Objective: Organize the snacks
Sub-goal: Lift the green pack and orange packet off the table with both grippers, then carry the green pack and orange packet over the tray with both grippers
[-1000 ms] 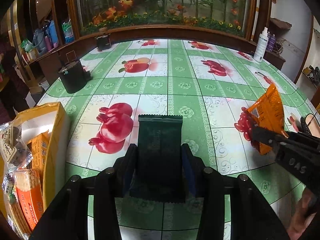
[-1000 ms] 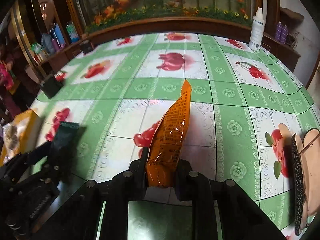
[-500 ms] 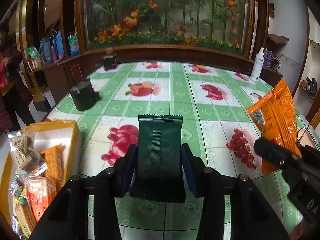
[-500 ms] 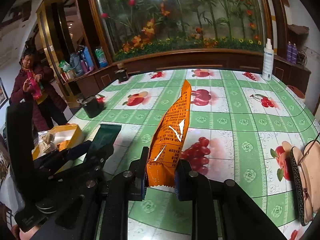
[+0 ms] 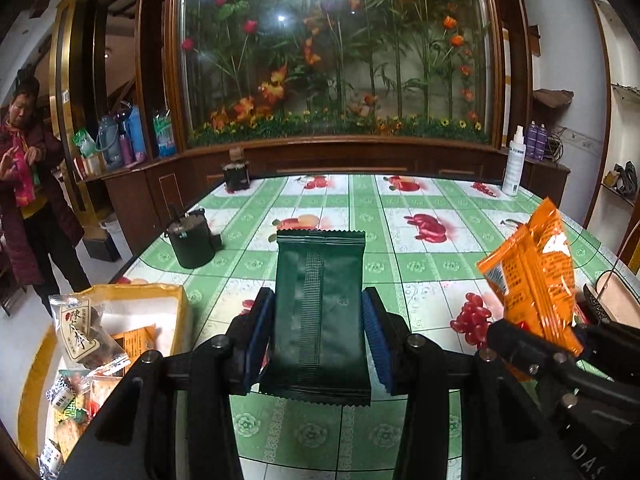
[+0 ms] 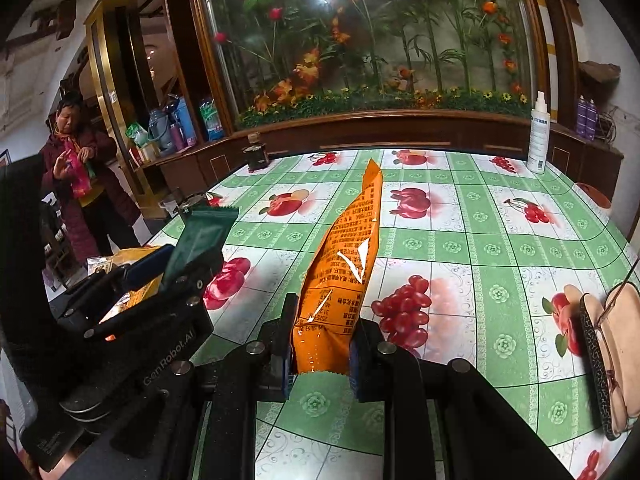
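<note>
A dark green snack packet (image 5: 320, 312) is clamped flat between the blue pads of my left gripper (image 5: 318, 336), lifted above the green fruit-print tablecloth (image 5: 400, 264). My right gripper (image 6: 320, 354) is shut on the lower end of an orange snack bag (image 6: 344, 264), which stands up from its jaws. In the left wrist view the orange snack bag (image 5: 532, 276) shows at the right. In the right wrist view the dark green snack packet (image 6: 200, 240) appears at the left. A yellow box (image 5: 120, 296) with several snack packets sits at the lower left.
A black pot (image 5: 192, 240) stands near the table's left edge, a small dark jar (image 5: 237, 174) at the far end and a white spray bottle (image 5: 514, 162) at the far right. Glasses on a case (image 6: 612, 356) lie at the right. A person (image 5: 28, 184) stands beyond the left edge.
Both grippers have risen and tilted up with their snacks, so more of the flower display shows. The yellow box has come further into the left wrist view.
</note>
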